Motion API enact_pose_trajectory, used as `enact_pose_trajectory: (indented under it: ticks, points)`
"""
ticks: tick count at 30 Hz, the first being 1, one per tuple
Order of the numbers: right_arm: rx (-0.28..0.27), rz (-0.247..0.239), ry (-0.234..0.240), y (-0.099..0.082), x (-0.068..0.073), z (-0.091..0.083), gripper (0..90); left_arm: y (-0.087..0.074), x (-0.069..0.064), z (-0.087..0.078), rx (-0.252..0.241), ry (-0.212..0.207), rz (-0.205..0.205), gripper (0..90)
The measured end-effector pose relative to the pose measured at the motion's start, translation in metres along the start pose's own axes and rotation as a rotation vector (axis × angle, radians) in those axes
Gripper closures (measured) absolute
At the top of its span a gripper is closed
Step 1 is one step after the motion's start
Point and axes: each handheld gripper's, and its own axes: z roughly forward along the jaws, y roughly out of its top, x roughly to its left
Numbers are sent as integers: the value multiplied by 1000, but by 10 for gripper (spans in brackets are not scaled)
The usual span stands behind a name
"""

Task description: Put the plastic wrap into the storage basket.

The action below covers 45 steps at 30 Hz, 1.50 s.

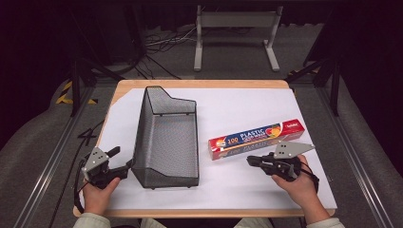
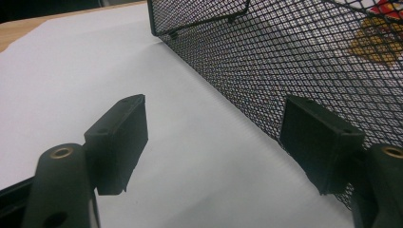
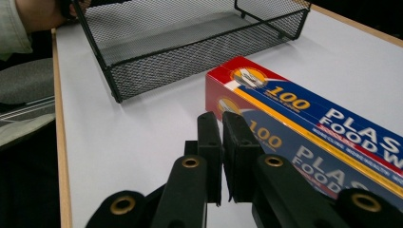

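A black wire-mesh basket [image 1: 166, 137] stands on the white sheet at centre left, empty. A long red and blue plastic food wrap box [image 1: 256, 137] lies to its right. My left gripper [image 1: 121, 159] is open beside the basket's near left corner, with its right jaw close to the mesh wall [image 2: 285, 61]. My right gripper [image 1: 251, 161] is shut with nothing in it, just in front of the box's left end. In the right gripper view the jaws [image 3: 221, 128] are together next to the box [image 3: 304, 123], with the basket [image 3: 190, 42] beyond.
A white sheet [image 1: 247, 185] covers the wooden table [image 1: 199, 84]. A white metal stand [image 1: 235, 28] and cables lie on the floor behind the table. Dark rails run along both sides.
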Motion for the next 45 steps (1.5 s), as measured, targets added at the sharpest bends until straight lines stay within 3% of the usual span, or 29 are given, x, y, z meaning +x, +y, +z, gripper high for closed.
enact_pose_trajectory:
  ticks: [6,16,30,42,45]
  points:
    - [7,-12,23,9,4,13,866,0,0,0,1,0,2,255]
    - [88,-6,29,17,0,45,900,0,0,0,6,2,3,260]
    - [227,-10,-2,10,-10,87,900,0,1,1,6,-4,1,259]
    - [287,8,-40,10,-14,104,900,-1,2,0,7,-3,-10,251]
    - [306,-8,-52,11,-13,110,900,-1,2,0,5,-2,-11,251]
